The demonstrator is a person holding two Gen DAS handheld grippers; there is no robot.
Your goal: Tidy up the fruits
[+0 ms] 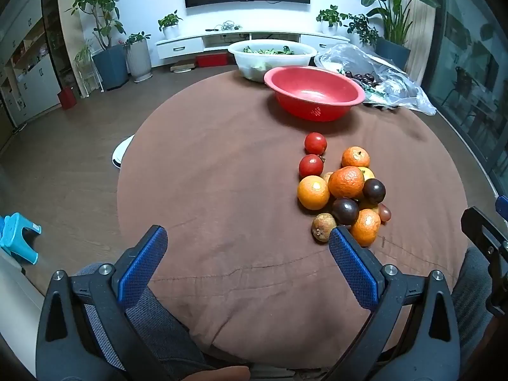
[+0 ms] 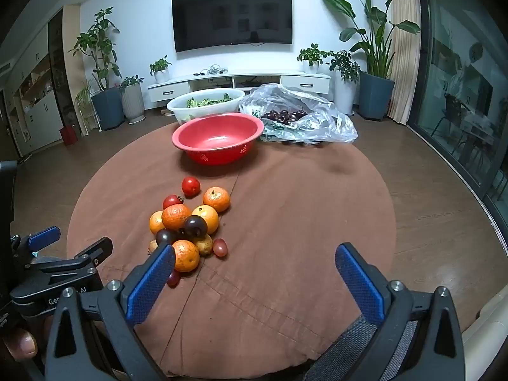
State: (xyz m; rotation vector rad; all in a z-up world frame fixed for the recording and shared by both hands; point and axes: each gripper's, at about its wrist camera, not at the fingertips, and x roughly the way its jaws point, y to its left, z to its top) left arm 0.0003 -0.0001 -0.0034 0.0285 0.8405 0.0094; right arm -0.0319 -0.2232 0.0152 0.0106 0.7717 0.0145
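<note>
Two hand-held grippers hover over a round table [image 1: 222, 165] draped in brown cloth, poised at the start of a fruit-sorting job. On the left, the left gripper [image 1: 247, 241] hangs with jaws spread wide and nothing between them, angled down at bare cloth. Right of it lies the fruit pile [image 1: 344, 190]: oranges, two red tomatoes at its far edge, dark round fruits and one brownish one, all loose on the cloth and touching. Beyond the pile sits a red bowl [image 1: 314, 92], apparently empty, the likely destination. Farther right, the right gripper [image 2: 254, 254] likewise stands spread and empty, the pile just off its left finger.

No fruit appears to have been moved yet; the step in hand looks like the first approach. The next move calls for one gripper to swing over a fruit at the pile's edge and close gently, since a nudge could send the round fruit rolling.

The nearest orange [image 2: 185, 255] is partly hidden behind the right gripper's left finger, and what lies under the heap cannot be made out. A plastic bag [image 2: 304, 117] veils dark fruit behind the bowl.
</note>
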